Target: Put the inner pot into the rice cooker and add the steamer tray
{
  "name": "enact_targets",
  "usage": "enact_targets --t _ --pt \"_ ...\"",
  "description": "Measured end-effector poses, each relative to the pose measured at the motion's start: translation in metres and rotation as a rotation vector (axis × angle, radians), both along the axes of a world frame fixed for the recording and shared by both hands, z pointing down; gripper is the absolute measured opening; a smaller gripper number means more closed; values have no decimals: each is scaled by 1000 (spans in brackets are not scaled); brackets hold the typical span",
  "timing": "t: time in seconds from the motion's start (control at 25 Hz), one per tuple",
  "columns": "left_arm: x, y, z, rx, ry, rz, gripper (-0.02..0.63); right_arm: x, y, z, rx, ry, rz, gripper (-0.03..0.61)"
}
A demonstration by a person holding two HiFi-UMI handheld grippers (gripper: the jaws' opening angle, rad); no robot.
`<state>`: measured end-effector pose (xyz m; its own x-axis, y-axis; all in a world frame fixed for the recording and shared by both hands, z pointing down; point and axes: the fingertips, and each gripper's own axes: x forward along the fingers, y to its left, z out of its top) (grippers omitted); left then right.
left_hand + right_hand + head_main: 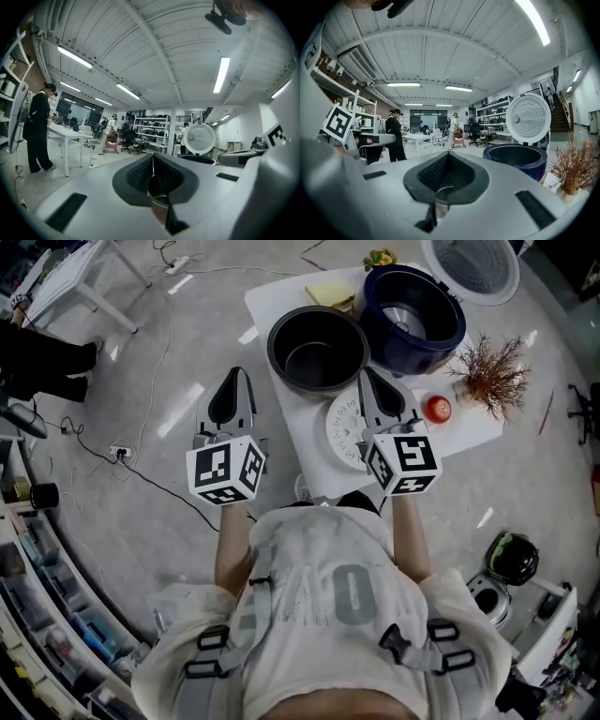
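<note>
Head view: the round black metal inner pot (317, 352) stands on the white bench (305, 454), ahead of and between the left gripper (236, 373) and the right gripper (366, 373); the dark blue rice cooker (412, 320) stands just right of the pot; the right gripper partly hides the white round steamer tray (339, 427).
Left gripper view: jaws pressed together, empty.
Right gripper view: jaws also together and empty; the cooker is ahead, to the right.

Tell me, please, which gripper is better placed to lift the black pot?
Probably the right gripper: it hangs over the white table beside the round black pot; the left gripper, over floor.
</note>
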<state>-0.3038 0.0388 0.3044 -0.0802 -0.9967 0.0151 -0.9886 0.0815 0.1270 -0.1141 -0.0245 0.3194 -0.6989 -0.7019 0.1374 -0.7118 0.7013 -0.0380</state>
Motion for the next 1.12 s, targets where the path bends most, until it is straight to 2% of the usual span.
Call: enact_targets --t 0.36,0.76,1.12 --pt "8 -47 5 14 3 22 23 -5 -40 9 -14 -15 28 8" --pt "17 -59 9 8 31 -45 23 -6 -63 7 -3 -10 -15 8" --pt "27 -69 13 -14 35 -55 23 4 -71 8 -17 -18 -34 8"
